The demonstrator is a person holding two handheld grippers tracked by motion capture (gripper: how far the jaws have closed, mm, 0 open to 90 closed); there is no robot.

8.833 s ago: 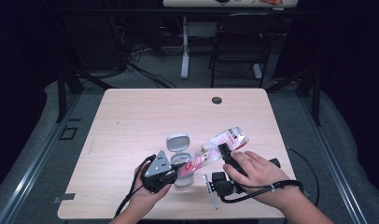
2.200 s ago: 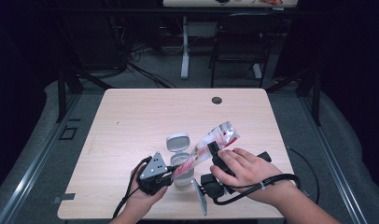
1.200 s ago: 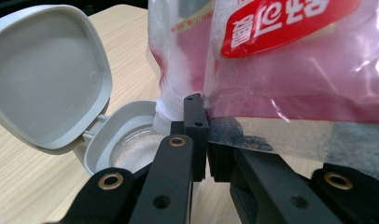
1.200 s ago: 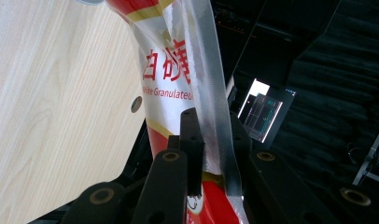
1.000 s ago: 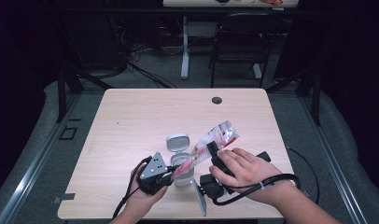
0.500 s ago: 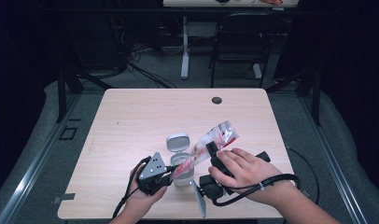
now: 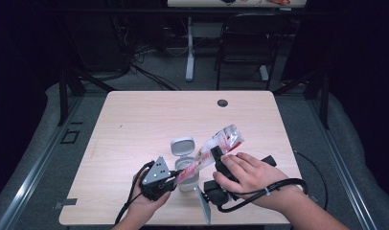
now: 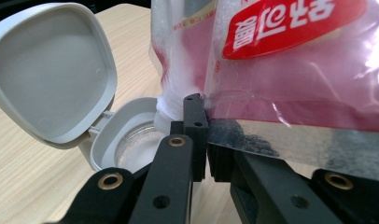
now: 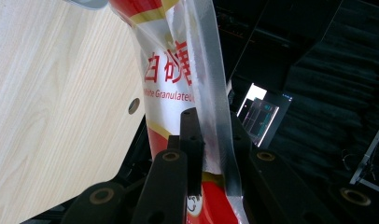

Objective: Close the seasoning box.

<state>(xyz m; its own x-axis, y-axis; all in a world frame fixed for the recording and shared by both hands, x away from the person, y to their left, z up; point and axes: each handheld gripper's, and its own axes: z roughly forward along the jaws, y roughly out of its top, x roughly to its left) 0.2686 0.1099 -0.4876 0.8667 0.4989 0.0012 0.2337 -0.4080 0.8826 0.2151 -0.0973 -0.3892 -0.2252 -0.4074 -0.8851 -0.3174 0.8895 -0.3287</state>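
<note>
Near the table's (image 7: 135, 115) front edge we clamp the left gripper (image 8: 207, 140) tight on the sugar bag's (image 7: 216, 146) lower corner, steering its mouth over the open jar (image 8: 131, 140) (lid (image 7: 182, 145) flipped back); farther along, the right gripper (image 9: 211, 135) pinches the bag's upper seam, tilting it so sugar, we judge, runs down.
</note>
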